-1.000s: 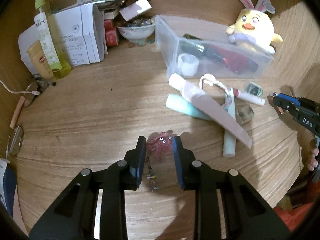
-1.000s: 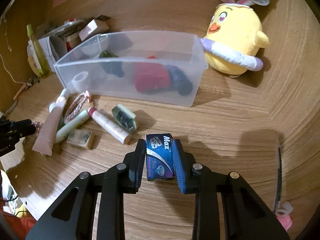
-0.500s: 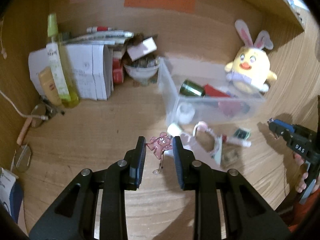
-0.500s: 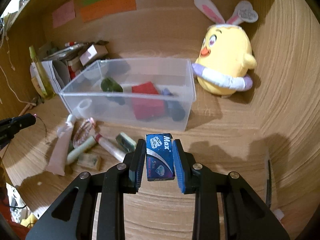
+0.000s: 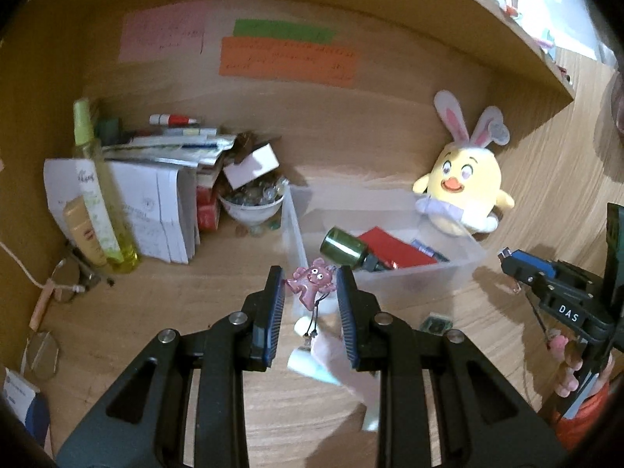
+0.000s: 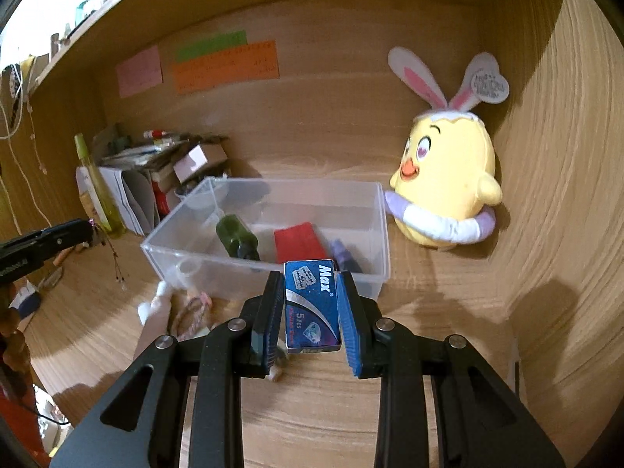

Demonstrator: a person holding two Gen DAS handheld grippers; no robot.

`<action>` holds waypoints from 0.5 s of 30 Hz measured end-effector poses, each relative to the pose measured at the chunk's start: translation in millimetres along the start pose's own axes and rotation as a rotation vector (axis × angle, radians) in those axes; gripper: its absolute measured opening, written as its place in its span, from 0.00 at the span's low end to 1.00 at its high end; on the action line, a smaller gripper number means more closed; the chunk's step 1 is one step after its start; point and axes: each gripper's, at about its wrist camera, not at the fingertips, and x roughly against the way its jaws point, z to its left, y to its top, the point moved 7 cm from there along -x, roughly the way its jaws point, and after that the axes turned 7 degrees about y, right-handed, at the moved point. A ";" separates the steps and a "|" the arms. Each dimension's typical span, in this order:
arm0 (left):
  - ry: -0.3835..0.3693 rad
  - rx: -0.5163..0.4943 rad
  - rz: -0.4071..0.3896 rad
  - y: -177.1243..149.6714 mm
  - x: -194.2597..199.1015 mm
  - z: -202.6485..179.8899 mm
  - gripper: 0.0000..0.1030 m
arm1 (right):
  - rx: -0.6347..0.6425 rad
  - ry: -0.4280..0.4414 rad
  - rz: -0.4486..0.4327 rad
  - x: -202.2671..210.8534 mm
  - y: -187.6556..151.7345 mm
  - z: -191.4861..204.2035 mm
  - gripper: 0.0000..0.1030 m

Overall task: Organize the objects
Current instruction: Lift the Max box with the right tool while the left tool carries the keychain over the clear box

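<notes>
left wrist view: my left claw [image 5: 308, 286] pinches a small pink rubbery creature charm [image 5: 311, 282] at lower centre, its beaded cord dangling, in front of the clear plastic storage bin [image 5: 460, 271]. my right claw [image 6: 311, 304] clamps a blue cardboard razor-blade box [image 6: 311, 306] before the bin's near wall. i judge the cord could snag the rim, or both claws collide over it.

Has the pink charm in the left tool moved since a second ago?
Yes. The pink charm, then down on the desk short of the clear bin, now hangs lifted in the left tool, level with the bin's near corner.
</notes>
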 end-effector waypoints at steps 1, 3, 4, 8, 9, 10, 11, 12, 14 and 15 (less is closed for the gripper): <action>-0.003 -0.001 -0.006 2.8 0.2 -1.6 0.26 | 0.001 0.003 -0.005 0.6 2.1 0.2 0.25; -0.009 -0.004 -0.017 8.2 0.6 -4.8 0.26 | 0.002 0.004 -0.014 1.2 6.0 0.1 0.25; -0.010 -0.007 -0.023 11.4 0.5 -6.3 0.26 | 0.004 0.005 -0.018 1.3 7.9 0.1 0.25; -0.014 -0.018 -0.049 23.5 -0.1 -13.7 0.26 | 0.013 0.005 -0.034 1.0 16.4 0.0 0.25; -0.017 -0.020 -0.056 26.7 -0.3 -15.5 0.26 | 0.016 0.005 -0.038 0.8 18.7 0.1 0.25; -0.018 -0.020 -0.061 28.7 -0.5 -16.5 0.26 | 0.020 0.005 -0.044 0.3 21.7 0.4 0.25; -0.020 -0.023 -0.064 31.4 -1.6 -18.3 0.26 | 0.023 0.006 -0.047 -0.6 24.6 0.1 0.25; -0.022 -0.025 -0.066 33.2 -2.8 -19.4 0.26 | 0.025 0.005 -0.050 -1.5 26.8 0.0 0.25; -0.026 -0.026 -0.067 36.2 -6.4 -22.4 0.26 | 0.029 0.006 -0.058 -3.2 32.7 -0.1 0.25; -0.027 -0.028 -0.066 37.5 -9.0 -23.5 0.26 | 0.030 0.007 -0.062 -4.3 35.1 -0.1 0.25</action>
